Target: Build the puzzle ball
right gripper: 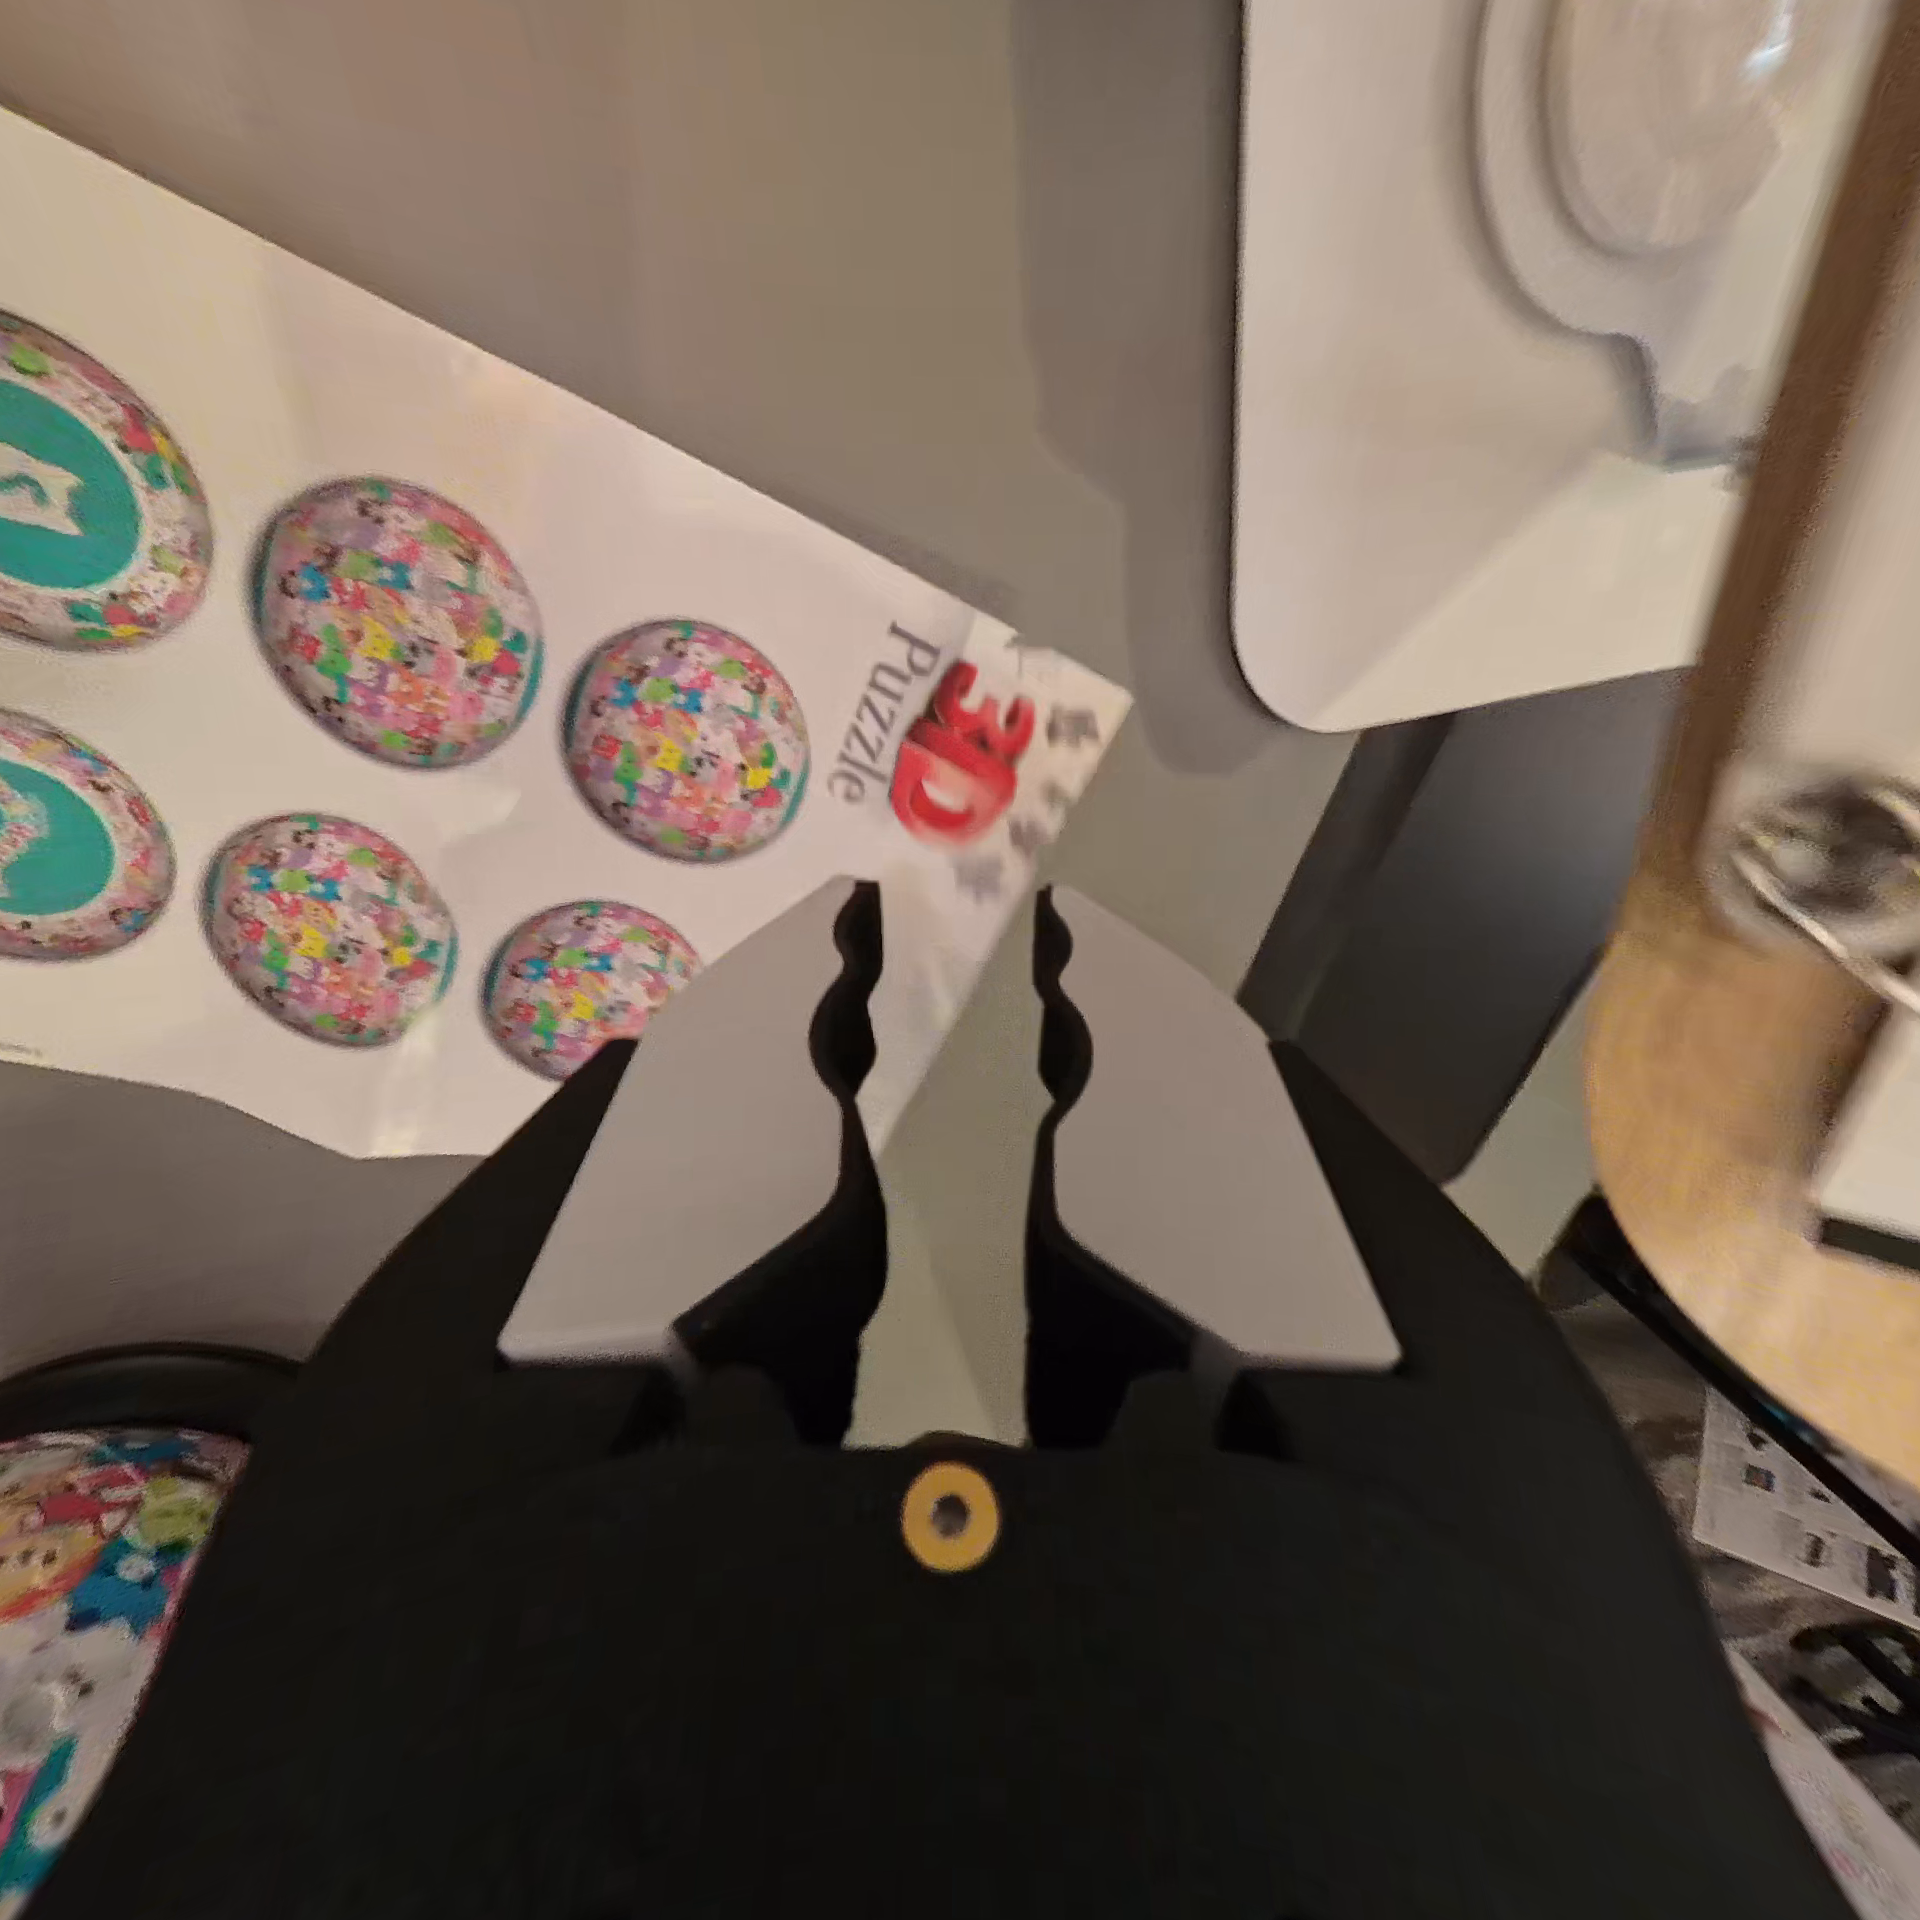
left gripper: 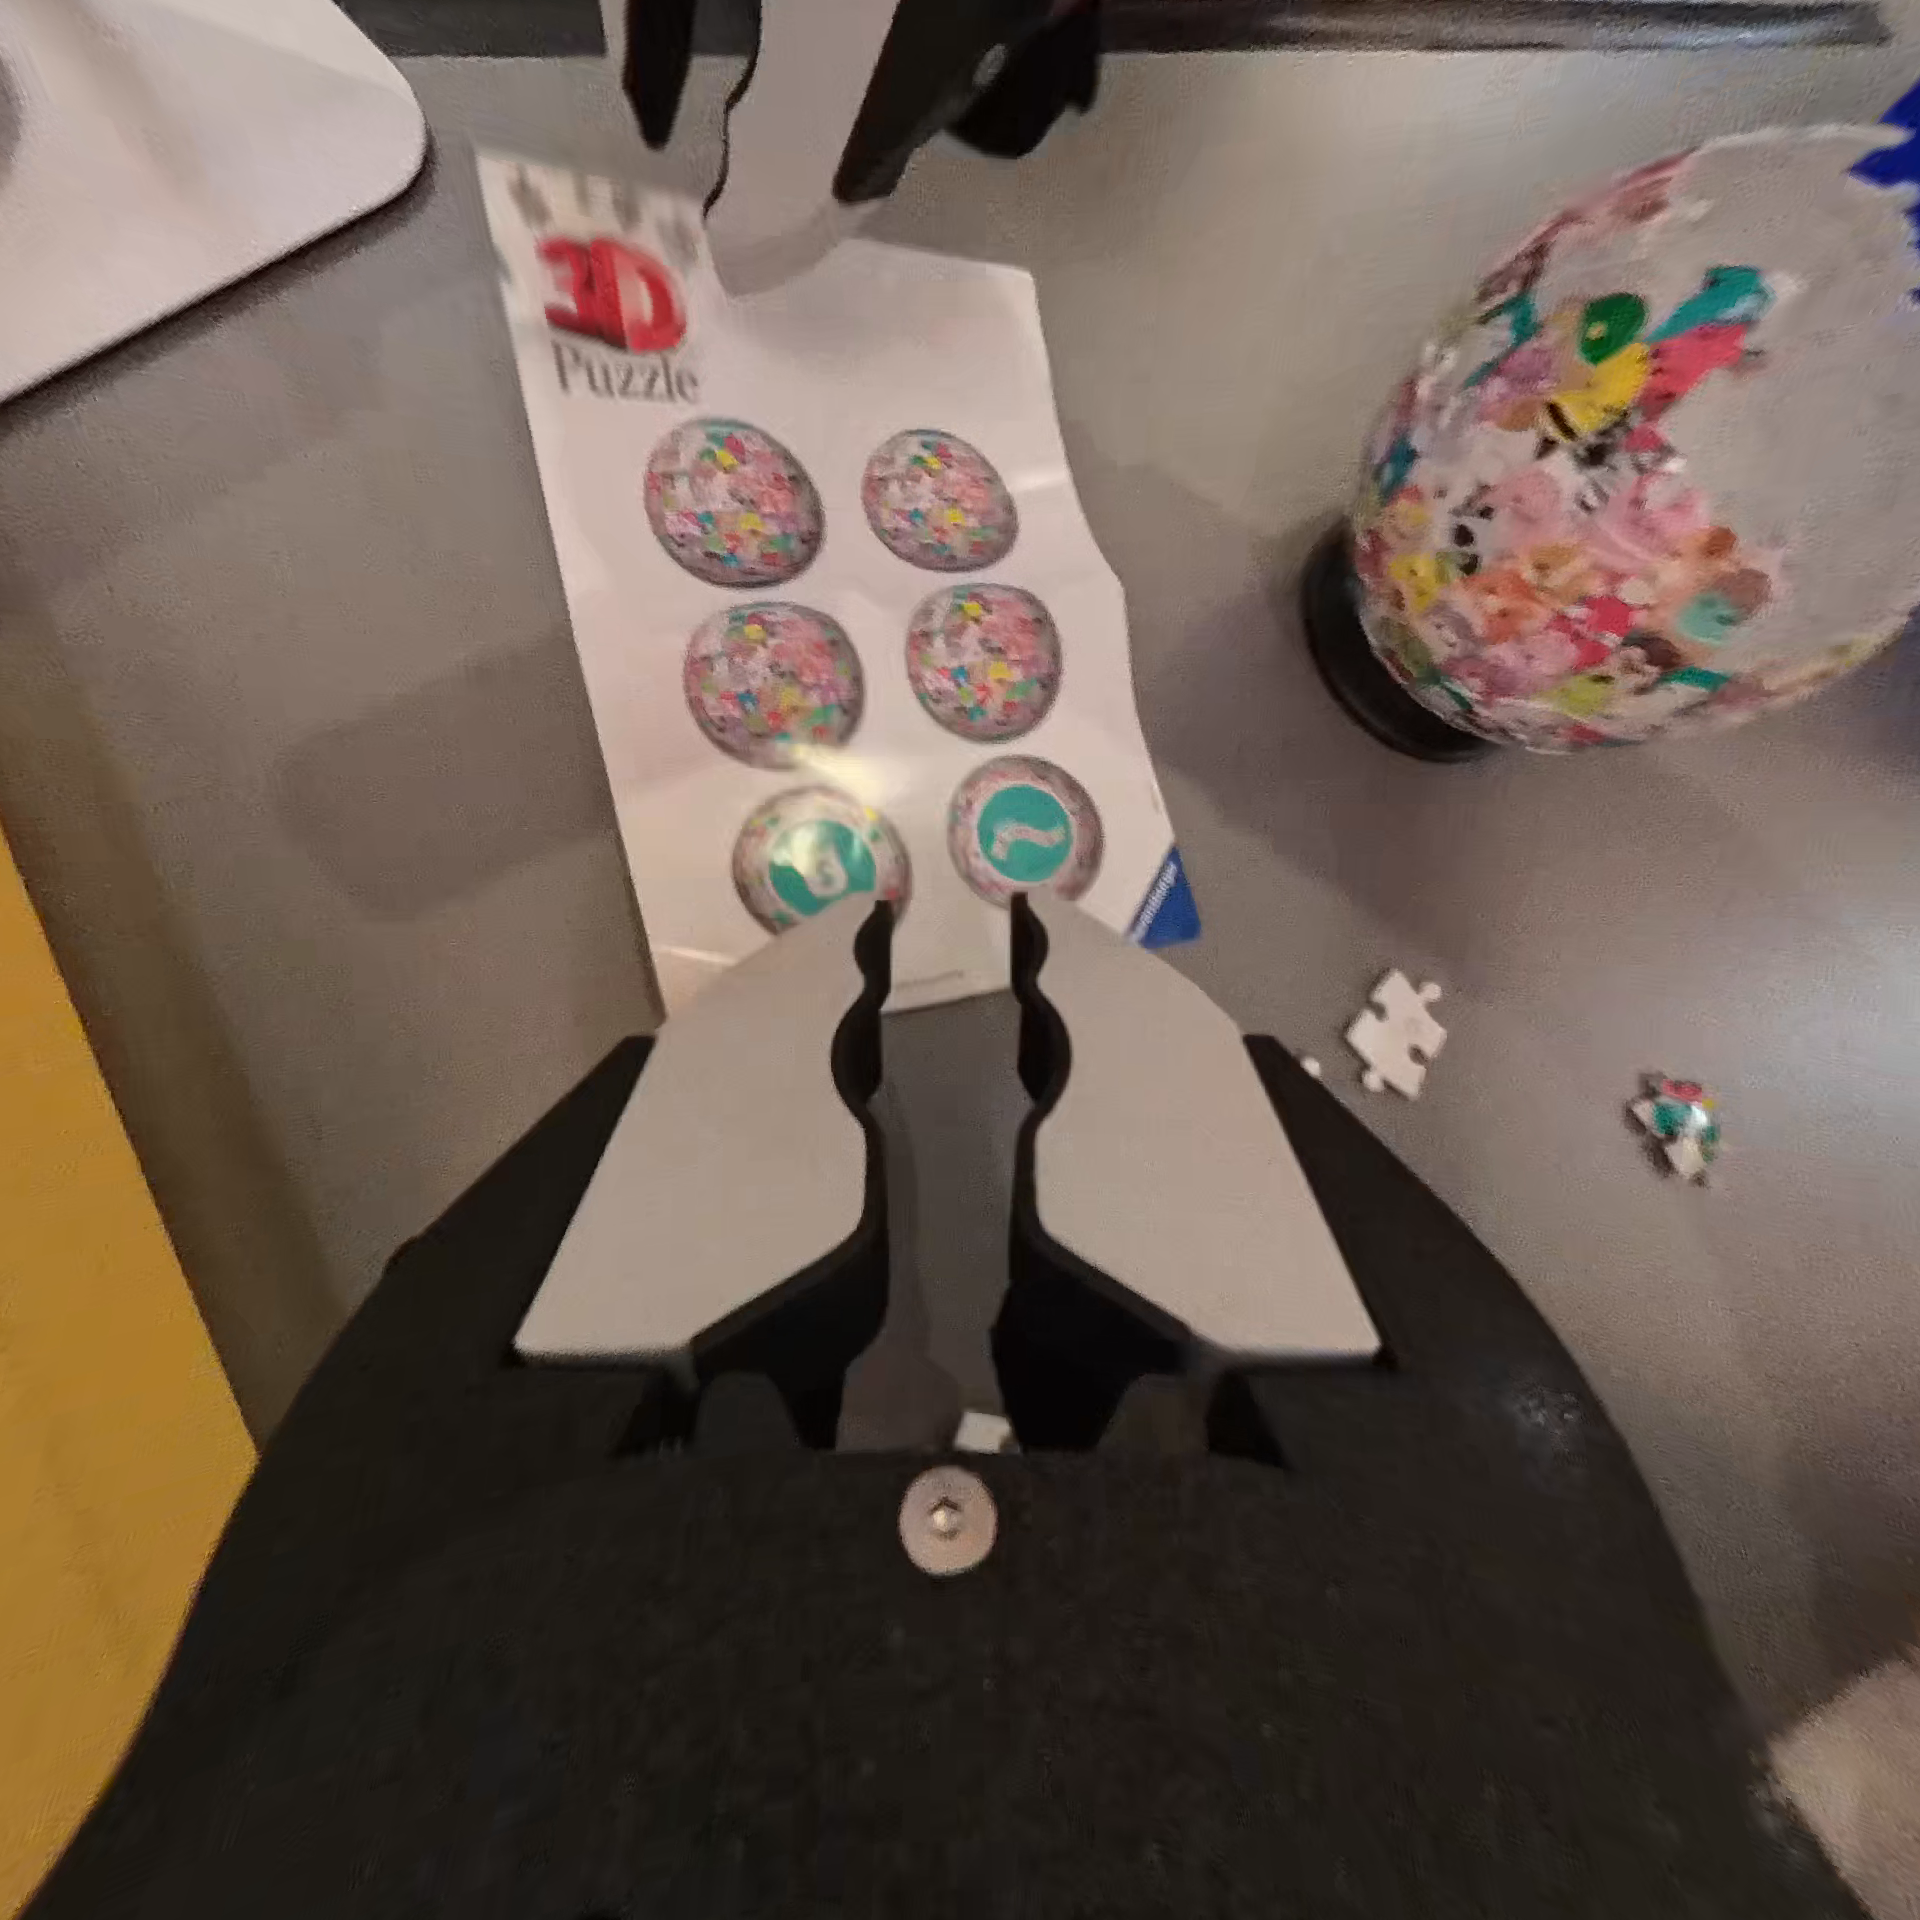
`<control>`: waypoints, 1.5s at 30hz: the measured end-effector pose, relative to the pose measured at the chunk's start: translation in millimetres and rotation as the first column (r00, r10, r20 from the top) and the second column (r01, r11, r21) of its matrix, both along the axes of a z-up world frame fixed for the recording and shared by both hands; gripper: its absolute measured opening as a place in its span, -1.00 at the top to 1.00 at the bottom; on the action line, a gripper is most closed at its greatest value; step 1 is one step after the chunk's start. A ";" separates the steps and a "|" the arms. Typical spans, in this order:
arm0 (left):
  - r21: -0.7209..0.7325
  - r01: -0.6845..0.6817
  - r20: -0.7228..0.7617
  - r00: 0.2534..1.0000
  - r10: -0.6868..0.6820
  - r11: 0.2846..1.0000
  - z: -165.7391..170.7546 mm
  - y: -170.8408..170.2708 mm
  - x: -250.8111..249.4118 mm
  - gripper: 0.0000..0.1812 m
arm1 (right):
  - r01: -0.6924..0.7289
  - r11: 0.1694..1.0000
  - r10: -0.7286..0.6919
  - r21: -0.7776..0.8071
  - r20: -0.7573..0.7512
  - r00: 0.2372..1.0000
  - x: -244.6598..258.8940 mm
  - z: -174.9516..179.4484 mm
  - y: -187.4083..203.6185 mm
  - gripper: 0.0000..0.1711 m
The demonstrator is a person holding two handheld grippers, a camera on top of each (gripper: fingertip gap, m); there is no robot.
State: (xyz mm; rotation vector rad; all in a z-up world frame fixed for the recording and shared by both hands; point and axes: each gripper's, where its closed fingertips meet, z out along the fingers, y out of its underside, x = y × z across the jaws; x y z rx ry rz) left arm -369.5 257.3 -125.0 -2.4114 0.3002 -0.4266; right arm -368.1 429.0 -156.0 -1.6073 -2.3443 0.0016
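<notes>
— What's under my right gripper?

— Its jaws stand apart with nothing between them, above the instruction sheet on the grey table.

— And the puzzle ball?

— I see it at lower left, partly hidden. A white tray sits upper right.
</notes>
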 end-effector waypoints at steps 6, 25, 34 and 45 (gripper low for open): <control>-0.051 0.051 -0.241 0.969 -0.062 0.997 -30.6 66.9 9.1 1.00 | 0.129 0.988 -0.098 0.089 -0.294 0.951 34.8 123.7 17.2 0.65; -0.080 -0.154 -0.328 0.937 0.120 0.985 -70.3 136.1 3.3 1.00 | 0.543 0.784 -0.562 -0.301 -0.717 0.414 261.1 160.1 -185.6 0.82; -0.090 -0.256 -0.337 0.917 0.212 0.963 -70.1 111.3 -33.3 1.00 | 0.522 0.680 -0.708 -0.515 -0.645 0.286 261.9 79.0 -227.7 0.75; -0.003 -0.372 -0.249 0.899 0.359 0.928 -41.1 64.2 -52.2 1.00 | 0.399 0.719 -0.690 -0.568 -0.653 0.313 240.0 72.1 -255.8 0.81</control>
